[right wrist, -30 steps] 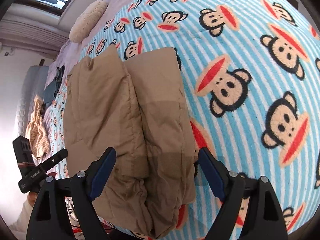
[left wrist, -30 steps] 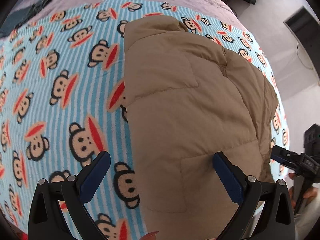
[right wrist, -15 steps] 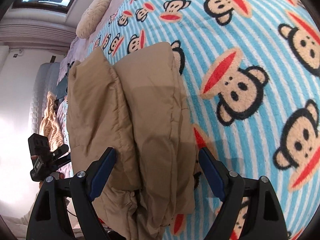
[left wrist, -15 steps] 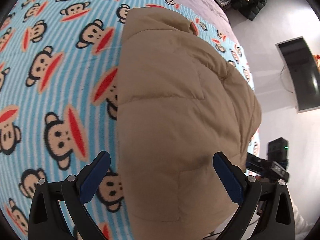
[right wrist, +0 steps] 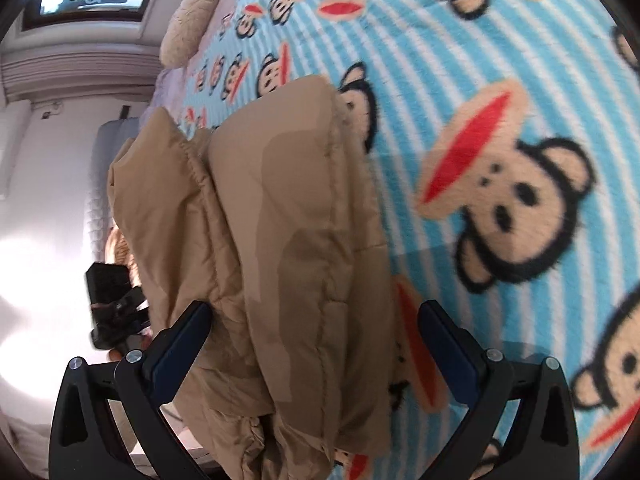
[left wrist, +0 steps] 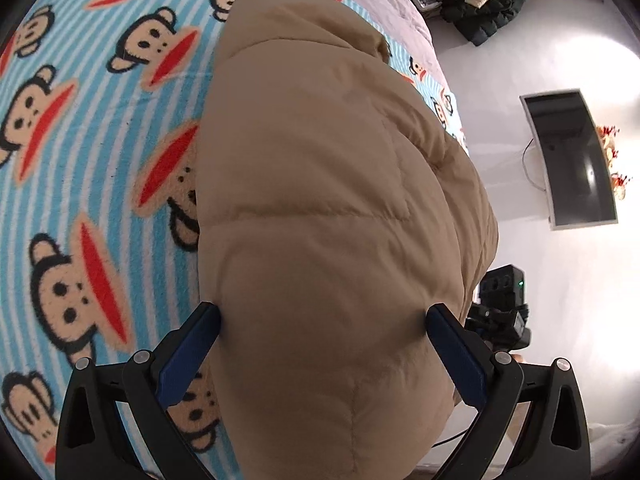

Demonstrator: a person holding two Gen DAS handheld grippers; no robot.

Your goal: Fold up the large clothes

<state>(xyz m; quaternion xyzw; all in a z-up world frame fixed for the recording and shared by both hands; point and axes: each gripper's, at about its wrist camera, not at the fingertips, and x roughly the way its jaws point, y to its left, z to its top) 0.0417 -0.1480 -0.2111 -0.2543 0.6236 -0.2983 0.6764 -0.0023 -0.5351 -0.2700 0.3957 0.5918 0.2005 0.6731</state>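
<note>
A tan puffer jacket (left wrist: 320, 208) lies folded lengthwise on a blue striped monkey-print blanket (left wrist: 92, 128), near the bed's edge. My left gripper (left wrist: 324, 344) is open, its blue fingers on either side of the jacket's near end. In the right wrist view the same jacket (right wrist: 272, 220) shows two stacked layers. My right gripper (right wrist: 312, 340) is open and straddles the jacket's other end. Each view shows the other gripper beyond the jacket: the right one (left wrist: 500, 308) and the left one (right wrist: 116, 308).
A cream pillow (right wrist: 192, 28) lies at the bed's head. Dark clothes (left wrist: 488, 0) are piled on the floor beyond the bed. A dark monitor (left wrist: 568, 160) stands by the white wall. The bed edge runs just past the jacket.
Both grippers have moved in closer to the jacket ends, so the jacket now fills the space between the open fingers. The jacket itself has not visibly shifted.
</note>
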